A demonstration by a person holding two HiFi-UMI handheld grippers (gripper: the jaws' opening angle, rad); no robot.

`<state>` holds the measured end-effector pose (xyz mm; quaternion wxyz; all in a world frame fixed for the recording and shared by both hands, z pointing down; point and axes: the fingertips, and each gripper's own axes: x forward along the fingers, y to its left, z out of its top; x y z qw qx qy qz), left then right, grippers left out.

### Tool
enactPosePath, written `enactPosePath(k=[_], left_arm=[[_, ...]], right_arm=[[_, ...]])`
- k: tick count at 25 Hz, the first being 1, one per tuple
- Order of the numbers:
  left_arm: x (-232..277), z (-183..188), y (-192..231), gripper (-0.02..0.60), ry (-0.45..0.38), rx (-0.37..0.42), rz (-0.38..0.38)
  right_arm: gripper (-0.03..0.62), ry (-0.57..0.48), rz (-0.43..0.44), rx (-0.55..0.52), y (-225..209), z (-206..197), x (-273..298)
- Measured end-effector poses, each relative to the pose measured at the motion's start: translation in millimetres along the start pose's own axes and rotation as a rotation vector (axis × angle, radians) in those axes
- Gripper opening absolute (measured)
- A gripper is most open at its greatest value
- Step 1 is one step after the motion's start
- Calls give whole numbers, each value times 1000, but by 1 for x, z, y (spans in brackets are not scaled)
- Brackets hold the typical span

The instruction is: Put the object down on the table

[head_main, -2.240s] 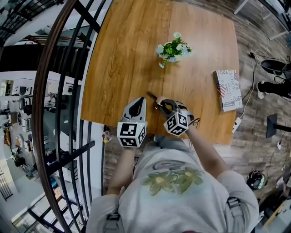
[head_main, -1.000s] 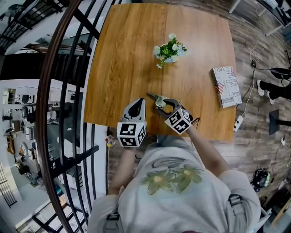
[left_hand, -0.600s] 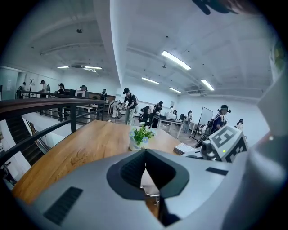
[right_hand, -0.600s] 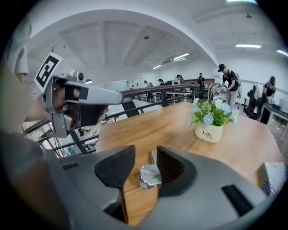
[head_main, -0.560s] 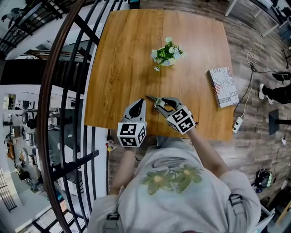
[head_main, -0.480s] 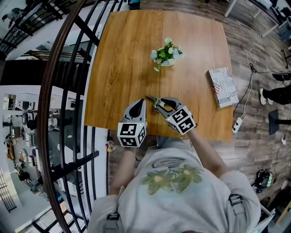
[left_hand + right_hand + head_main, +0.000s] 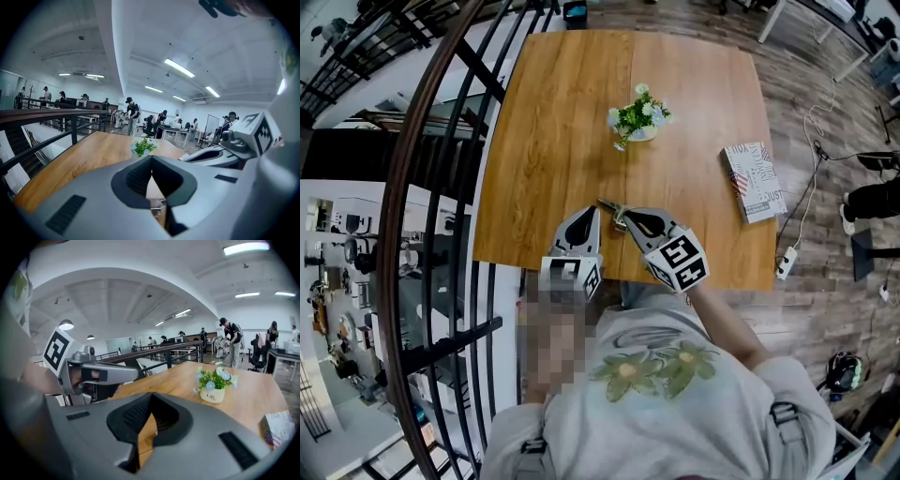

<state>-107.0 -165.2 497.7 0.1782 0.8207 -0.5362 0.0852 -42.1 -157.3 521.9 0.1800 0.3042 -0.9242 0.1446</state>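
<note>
Wooden table [image 7: 562,112] | small object [image 7: 620,223] lies near right gripper [image 7: 604,203] fingers, just clenched, empty | left gripper [image 7: 594,210] fingers clenched, empty

1. The table [image 7: 562,141] is shown in warm honey-brown, streaked with darker wood grain.
2. Green leaves with white and pale blue blooms are picked out on the plant [image 7: 637,108], in a cream pot [image 7: 212,395] with dark lettering.
3. The book [image 7: 752,181] is seen in white, with dark print and a red-and-blue flag patch.
4. The left gripper [image 7: 589,208] is rendered grey, its marker cube [image 7: 58,350] patterned in black and white squares.
5. A grey shirt [image 7: 675,412] is printed with green-and-yellow flowers.
6. The railing [image 7: 387,234] is seen in black bars under a dark brown top rail.
</note>
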Motion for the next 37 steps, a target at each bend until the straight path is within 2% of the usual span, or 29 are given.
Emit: enactPosePath(k=[5,12,37], left_arm=[[-5,5,-3,12,-9,9,-5],[-11,7,-15,12,-26,25,-18],[-18,-1,-48,12,-16,58,-66]], right_arm=[[9,-74,-41,-58,5,25,-16],[8,-122,-57,-74,14,41,-33],[8,-116,-105,-81,13,31,-58]])
